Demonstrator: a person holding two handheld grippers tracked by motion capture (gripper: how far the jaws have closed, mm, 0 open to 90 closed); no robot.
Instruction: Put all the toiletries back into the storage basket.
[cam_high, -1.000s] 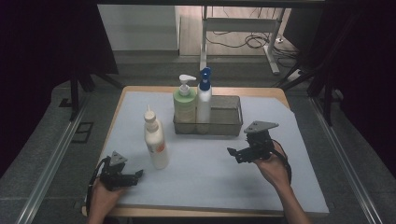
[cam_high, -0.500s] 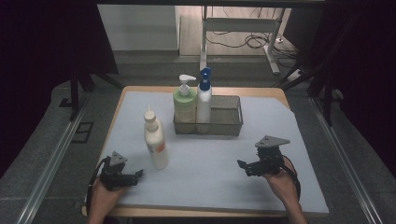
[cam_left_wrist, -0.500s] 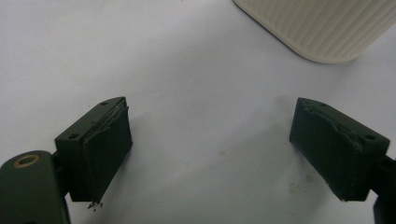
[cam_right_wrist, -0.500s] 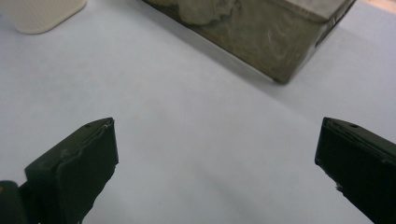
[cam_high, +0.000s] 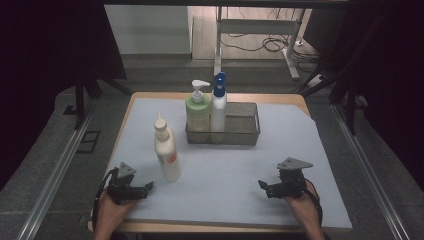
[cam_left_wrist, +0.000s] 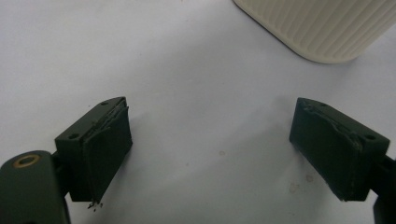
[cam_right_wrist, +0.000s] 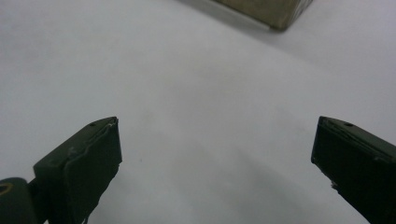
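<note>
A white squeeze bottle (cam_high: 166, 149) stands upright on the pale mat, left of centre; its ribbed base (cam_left_wrist: 322, 25) fills the top right of the left gripper view. Behind it a wire basket (cam_high: 245, 131) holds a green pump bottle (cam_high: 197, 111) and a white bottle with a blue cap (cam_high: 218, 105), side by side at its left end. My left gripper (cam_high: 148, 187) rests low at the front left, open, just left of the squeeze bottle. At the front right my right gripper (cam_high: 262, 186) lies open on the mat, empty; the basket's corner (cam_right_wrist: 261, 10) is far ahead of it.
The mat (cam_high: 320, 150) covers a wooden table (cam_high: 150, 96) edged by metal rails on both sides. The basket's right half holds nothing. Beyond the table's far edge stand a white frame leg and cables on the floor.
My right gripper has come down and back toward the front edge of the table, ending low on the mat. The left gripper and the bottles have stayed put.
</note>
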